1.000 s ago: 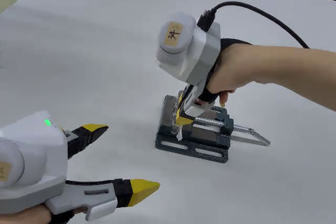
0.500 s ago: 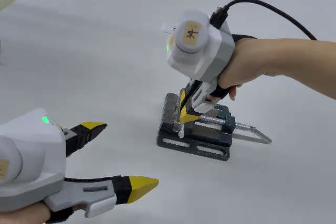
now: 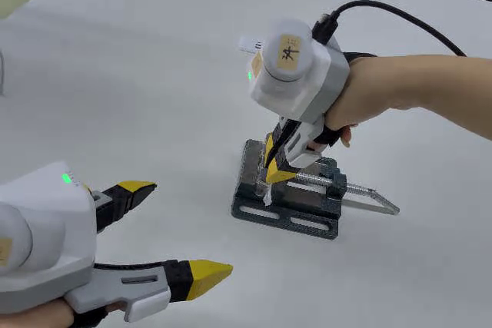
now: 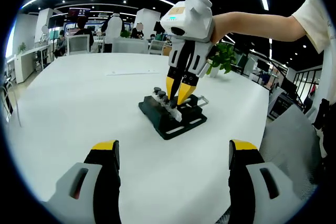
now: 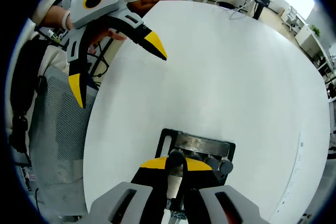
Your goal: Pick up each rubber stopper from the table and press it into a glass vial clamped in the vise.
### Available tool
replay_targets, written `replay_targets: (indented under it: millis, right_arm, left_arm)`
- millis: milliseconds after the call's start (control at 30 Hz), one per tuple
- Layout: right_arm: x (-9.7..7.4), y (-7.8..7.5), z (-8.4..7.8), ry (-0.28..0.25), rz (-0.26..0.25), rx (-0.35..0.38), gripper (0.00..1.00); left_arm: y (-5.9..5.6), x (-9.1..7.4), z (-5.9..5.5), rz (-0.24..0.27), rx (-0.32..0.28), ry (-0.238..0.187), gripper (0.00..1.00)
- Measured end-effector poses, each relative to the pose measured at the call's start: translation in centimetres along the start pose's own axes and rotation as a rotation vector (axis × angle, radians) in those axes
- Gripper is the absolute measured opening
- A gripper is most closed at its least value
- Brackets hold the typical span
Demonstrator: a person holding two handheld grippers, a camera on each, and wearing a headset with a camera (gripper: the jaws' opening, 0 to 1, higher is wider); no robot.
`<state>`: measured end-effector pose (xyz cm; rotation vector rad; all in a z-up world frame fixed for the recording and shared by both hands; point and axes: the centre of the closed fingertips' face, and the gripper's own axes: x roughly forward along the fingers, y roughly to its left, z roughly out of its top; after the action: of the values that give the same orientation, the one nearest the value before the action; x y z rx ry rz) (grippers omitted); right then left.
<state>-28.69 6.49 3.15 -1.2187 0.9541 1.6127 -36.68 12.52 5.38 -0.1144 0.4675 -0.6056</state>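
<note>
I'm pushing the rubber stopper [image 5: 176, 158], pinched in the right gripper [image 3: 270, 177], squarely down into the vise's [image 3: 288, 209] vial [image 3: 265, 193]; the left gripper [image 3: 183, 228] is hanging spread.

Table [image 3: 115, 74], one. Vise [image 3: 286, 219], one. Grippers, two: left gripper [image 3: 181, 227], right gripper [image 3: 271, 176]. Stoppers [image 4: 157, 90], at least three in the vise. Cable [image 3: 369, 3], one.

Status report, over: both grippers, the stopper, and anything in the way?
Left gripper open, empty, apart from the vise. Right gripper shut on a stopper, down at the vise. No obstacle seen around the vise.
</note>
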Motion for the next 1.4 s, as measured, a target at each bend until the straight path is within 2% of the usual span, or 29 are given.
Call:
replay_targets:
  millis: [400, 667, 1400]
  right_arm:
    - [-0.08, -0.16, -0.05, 0.003, -0.032, -0.006, 0.07]
    - [-0.1, -0.22, -0.14, 0.006, -0.034, -0.005, 0.07]
    - [0.05, -0.19, 0.03, 0.017, -0.041, -0.016, 0.07]
  left_arm:
    - [-0.07, 0.01, 0.11, -0.004, -0.005, -0.002, 0.84]
    - [0.02, -0.01, 0.4, -0.002, -0.001, -0.004, 0.84]
    - [0.14, -0.11, 0.11, 0.003, -0.012, -0.001, 0.84]
